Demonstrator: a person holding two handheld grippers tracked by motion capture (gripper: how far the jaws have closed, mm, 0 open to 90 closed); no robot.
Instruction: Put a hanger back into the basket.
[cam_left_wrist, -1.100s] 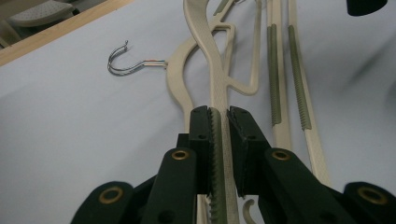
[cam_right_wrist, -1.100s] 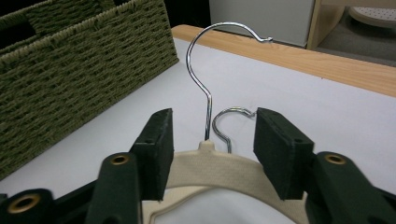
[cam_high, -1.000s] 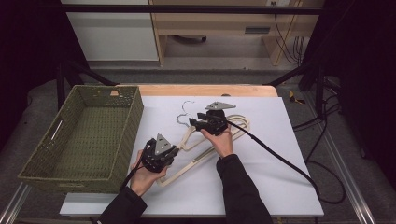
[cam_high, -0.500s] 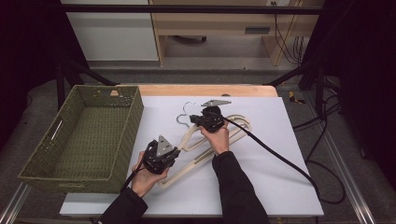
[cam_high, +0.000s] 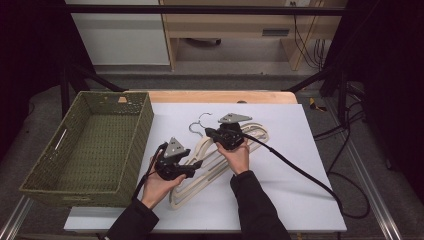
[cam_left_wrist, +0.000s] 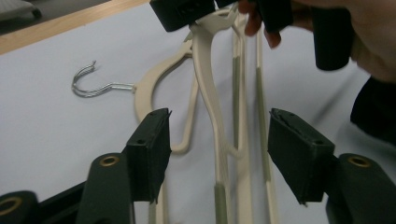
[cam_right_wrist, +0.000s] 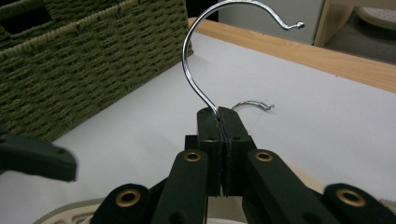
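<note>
High view, near to far: two sleeved forearms come in at the bottom edge. Left gripper (cam_high: 192, 164) sits over the lower part of the cream plastic hangers (cam_high: 200, 175), which lie stacked on the white tabletop (cam_high: 290, 200), slanting from near-left to far-right. Its jaws have just been opening; in the left gripper view they stand apart w/ the hanger arms (cam_left_wrist: 219, 140) running between them, pads not pressing on anything, so released.

A bit farther up, the right gripper (cam_high: 216, 133) is at the neck end of the hangers. In the right gripper view (cam_right_wrist: 222, 154) its jaws are clenched tight together on the base of a chrome wire hook (cam_right_wrist: 196, 60), which rises upright and curls over above the pads. That top hanger's neck end is lifted, as the left gripper view shows its arm rising up to the black jaws. A 2nd hook (cam_right_wrist: 252, 105) lies flat on the tabletop just behind; the same one shows in the left gripper view (cam_left_wrist: 95, 84), attached to the lower hanger.

Left of the hangers, just beside the white surface's edge: green woven basket (cam_high: 45, 175), rectangular, w/ handle slots. Beyond the white tabletop a strip of wood table edge (cam_high: 220, 96), then floor & cables (cam_high: 350, 130) at far right.
</note>
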